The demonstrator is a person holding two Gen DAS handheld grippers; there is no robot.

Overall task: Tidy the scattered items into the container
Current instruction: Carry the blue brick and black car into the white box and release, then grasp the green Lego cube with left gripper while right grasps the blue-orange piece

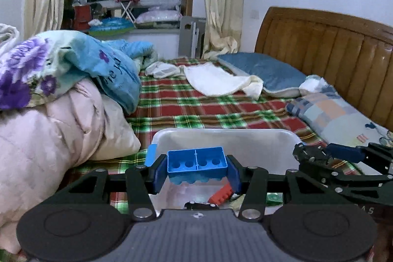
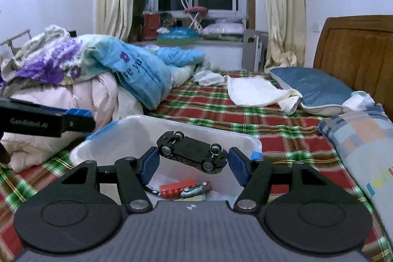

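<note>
Plaid bed [image 1: 186, 109]: blue brick [image 1: 196, 165] betw. left claw [image 1: 196, 172] pads.

Our left gripper [image 1: 196, 172] raised over white container [image 1: 245, 139], pointing forward and tilted down — both blue pads clamped on ends of blue building block [image 1: 196, 163], block held level, hollow side up. Our right gripper [image 2: 194, 161] also above container, just right of left one, same downward tilt — jaws partly spread, pads pressed on nose and tail of black toy car [image 2: 191, 151], car upside down, wheels up. Both grippers side by side, apart.
</note>
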